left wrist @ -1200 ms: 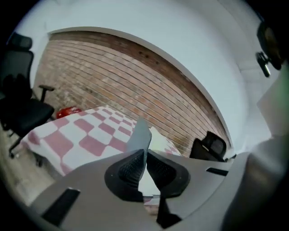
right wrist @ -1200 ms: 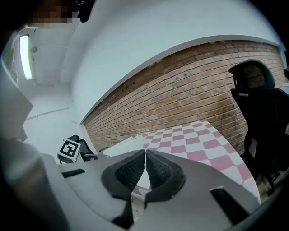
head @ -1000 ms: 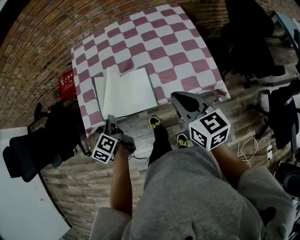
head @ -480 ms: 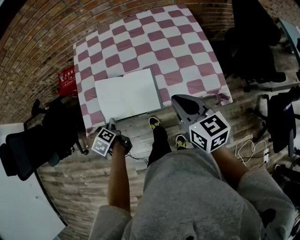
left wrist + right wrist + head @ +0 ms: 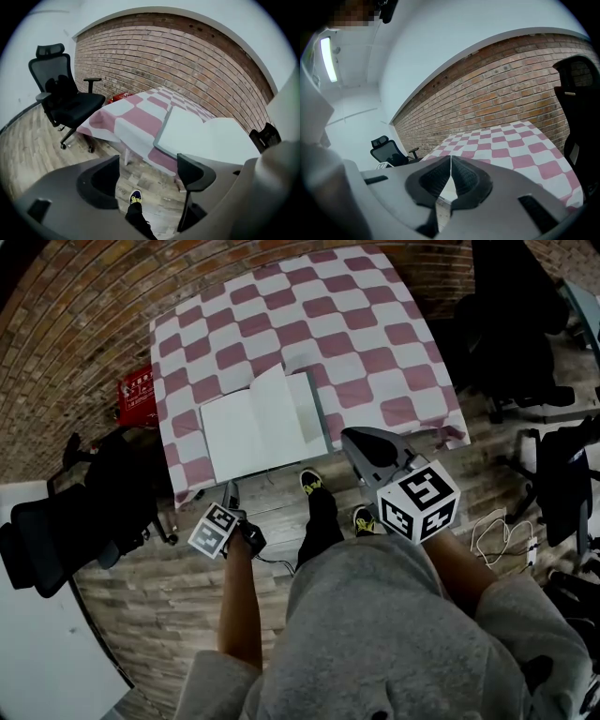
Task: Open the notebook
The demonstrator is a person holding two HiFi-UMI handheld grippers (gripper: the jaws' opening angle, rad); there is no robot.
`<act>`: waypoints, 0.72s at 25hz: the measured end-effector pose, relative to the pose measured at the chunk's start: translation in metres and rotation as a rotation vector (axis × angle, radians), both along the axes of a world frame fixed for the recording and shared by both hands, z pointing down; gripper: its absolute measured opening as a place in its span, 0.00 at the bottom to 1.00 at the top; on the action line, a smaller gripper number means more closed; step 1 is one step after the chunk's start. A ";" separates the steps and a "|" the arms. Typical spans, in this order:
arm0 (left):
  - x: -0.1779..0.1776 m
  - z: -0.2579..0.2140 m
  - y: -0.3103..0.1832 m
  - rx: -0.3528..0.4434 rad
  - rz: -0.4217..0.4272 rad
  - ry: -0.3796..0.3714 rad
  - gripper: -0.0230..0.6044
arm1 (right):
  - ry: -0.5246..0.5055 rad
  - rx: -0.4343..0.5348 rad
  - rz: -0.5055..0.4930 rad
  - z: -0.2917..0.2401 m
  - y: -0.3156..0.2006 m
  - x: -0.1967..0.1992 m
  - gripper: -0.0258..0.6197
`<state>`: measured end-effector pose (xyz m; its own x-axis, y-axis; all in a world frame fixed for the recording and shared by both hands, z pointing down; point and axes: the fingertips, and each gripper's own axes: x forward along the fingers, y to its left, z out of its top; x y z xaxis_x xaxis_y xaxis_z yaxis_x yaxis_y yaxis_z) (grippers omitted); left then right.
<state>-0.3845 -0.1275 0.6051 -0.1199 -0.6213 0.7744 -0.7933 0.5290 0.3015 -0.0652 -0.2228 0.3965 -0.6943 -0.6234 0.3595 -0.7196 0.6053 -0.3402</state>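
The notebook (image 5: 251, 430) lies open near the front edge of the checked table (image 5: 328, 324), with one white page standing up near its middle. My left gripper (image 5: 230, 495) hangs below and in front of the table edge, apart from the notebook. Its jaws have just been opening and stand open with nothing between them. In the left gripper view the notebook (image 5: 206, 138) lies beyond the left gripper (image 5: 147, 176). My right gripper (image 5: 361, 442) hovers off the table's front right, shut and empty. In its own view the right gripper (image 5: 451, 161) has both pads together.
A black office chair (image 5: 56, 531) stands left of the table, another (image 5: 506, 315) to the right. A red box (image 5: 136, 395) sits on the floor by the brick wall. White cables (image 5: 506, 535) lie on the wooden floor. The person's shoes (image 5: 311, 484) are under the table edge.
My left gripper has drawn back from the notebook's front edge and sunk below the table. The pages lay flat half a second ago; now one page stands up. The right gripper barely moved.
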 end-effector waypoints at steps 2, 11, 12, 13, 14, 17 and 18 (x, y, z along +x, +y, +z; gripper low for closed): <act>0.005 -0.003 -0.001 0.014 0.013 0.000 0.63 | 0.001 0.001 -0.001 0.000 0.002 0.000 0.08; 0.032 -0.037 -0.009 0.116 0.091 -0.020 0.63 | 0.003 0.034 0.021 -0.010 0.010 0.014 0.08; 0.035 -0.044 -0.009 0.131 0.108 -0.032 0.63 | 0.001 0.040 0.023 -0.012 0.011 0.016 0.08; 0.039 -0.050 -0.010 0.144 0.126 -0.043 0.63 | 0.001 0.046 0.026 -0.014 0.012 0.019 0.08; 0.043 -0.055 -0.010 0.154 0.146 -0.053 0.63 | 0.002 0.050 0.029 -0.015 0.014 0.022 0.08; 0.057 -0.067 -0.007 0.185 0.201 -0.084 0.63 | 0.006 0.061 0.035 -0.018 0.020 0.031 0.08; 0.064 -0.075 -0.007 0.201 0.223 -0.102 0.63 | 0.007 0.065 0.036 -0.019 0.023 0.034 0.08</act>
<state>-0.3210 -0.1349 0.5300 -0.0343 -0.7804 0.6243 -0.9144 0.2766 0.2955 -0.0317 -0.2001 0.3773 -0.6688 -0.6700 0.3221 -0.7434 0.5999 -0.2958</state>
